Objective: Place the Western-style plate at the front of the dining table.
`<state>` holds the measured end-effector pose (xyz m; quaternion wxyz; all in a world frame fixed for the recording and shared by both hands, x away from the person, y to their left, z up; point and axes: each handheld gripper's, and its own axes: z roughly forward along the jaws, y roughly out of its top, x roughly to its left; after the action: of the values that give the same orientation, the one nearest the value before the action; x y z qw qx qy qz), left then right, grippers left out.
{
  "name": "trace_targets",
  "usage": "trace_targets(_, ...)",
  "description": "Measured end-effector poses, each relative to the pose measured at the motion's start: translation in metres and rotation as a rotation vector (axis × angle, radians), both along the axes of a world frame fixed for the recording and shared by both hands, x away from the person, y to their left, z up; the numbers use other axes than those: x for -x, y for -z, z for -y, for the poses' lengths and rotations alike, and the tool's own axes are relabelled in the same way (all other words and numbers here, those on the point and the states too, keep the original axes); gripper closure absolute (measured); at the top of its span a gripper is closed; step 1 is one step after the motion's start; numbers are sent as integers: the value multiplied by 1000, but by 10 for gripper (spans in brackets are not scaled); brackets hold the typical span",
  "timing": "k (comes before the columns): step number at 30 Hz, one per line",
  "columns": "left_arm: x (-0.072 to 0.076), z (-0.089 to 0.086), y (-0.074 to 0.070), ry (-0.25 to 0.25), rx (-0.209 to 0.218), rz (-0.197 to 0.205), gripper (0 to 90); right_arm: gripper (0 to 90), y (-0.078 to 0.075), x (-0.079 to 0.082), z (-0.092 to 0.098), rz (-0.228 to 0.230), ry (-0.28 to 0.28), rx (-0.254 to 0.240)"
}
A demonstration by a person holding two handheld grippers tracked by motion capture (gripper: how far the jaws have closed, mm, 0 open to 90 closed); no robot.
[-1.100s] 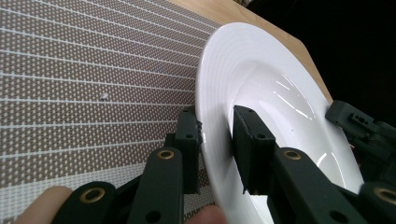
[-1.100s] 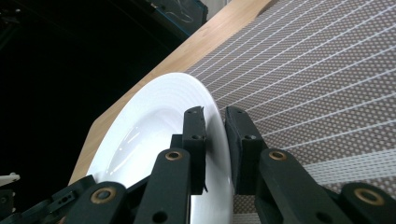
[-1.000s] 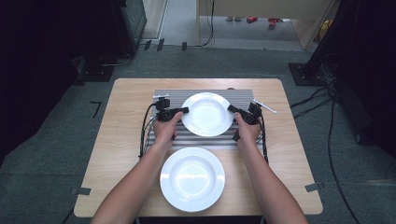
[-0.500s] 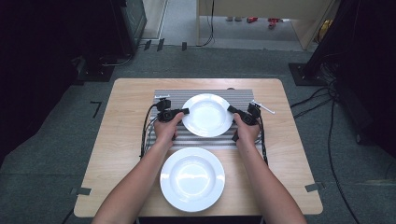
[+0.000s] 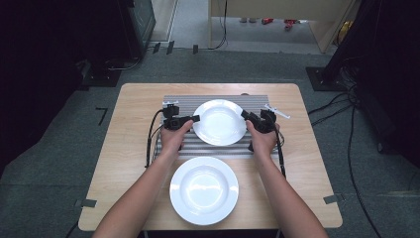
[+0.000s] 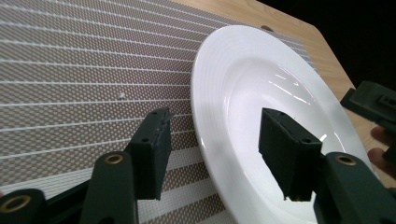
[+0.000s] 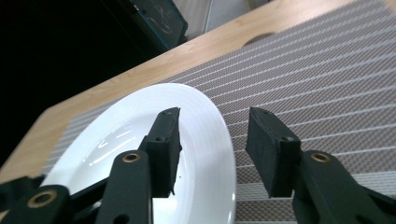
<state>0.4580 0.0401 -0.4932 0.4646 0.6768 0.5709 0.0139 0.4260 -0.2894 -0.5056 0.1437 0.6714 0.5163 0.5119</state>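
Far plate point(image 5: 219, 121): plain white, round, glossy; broad flat rim around a shallow sunken well, with light glinting in the well.
Place: on the grey striped mat point(image 5: 173, 101) at the far middle of the wooden table point(image 5: 133, 124), between the two grippers.
Heading: round, so no long axis and no end that points anywhere; it faces up and seems to lie flat on the mat, though the high view is too coarse to be sure of that.
Left gripper point(image 5: 194, 119): at the plate's left rim; jaws have just been opening and now stand apart, one over the mat and one over the well, the rim passing between them with neither pad pressing on it.
Right gripper point(image 5: 244, 115): at the plate's right rim; jaws have likewise just been opening, straddling the rim with clear gaps, gripping nothing.
Near plate point(image 5: 204, 190): a second white plate of the same kind, on bare wood at the near edge, well apart from both grippers.
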Motion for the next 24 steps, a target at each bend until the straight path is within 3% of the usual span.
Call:
trace_targets(1, 0, 0, 0, 0, 0, 0, 421, 550, 0, 0, 0, 0, 0, 0)
trace_targets(2, 4, -4, -6, 0, -32, 17, 383, 520, -5, 3, 1, 16, 0, 44)
trace_targets(4, 6, -6, -8, 1, -46, 25, 333, 507, -9, 6, 4, 35, 4, 86)
trace_targets(9, 17, -13, -16, 7, -112, 50, 232, 455, -15, 13, 8, 52, -6, 87)
trace_targets(12, 26, -20, -18, 17, -133, 54, 178, 404, -15, 19, 12, 31, -70, 67)
trace_targets(18, 38, -33, -22, 3, -118, 71, 154, 344, -21, 29, 18, 23, -114, 85)
trace_targets(22, 52, -40, -30, 19, -133, 99, 134, 310, -27, 43, 22, 44, -152, 146)
trace_targets(24, 57, -42, -31, 29, -137, 103, 119, 305, -27, 47, 25, 42, -163, 133)
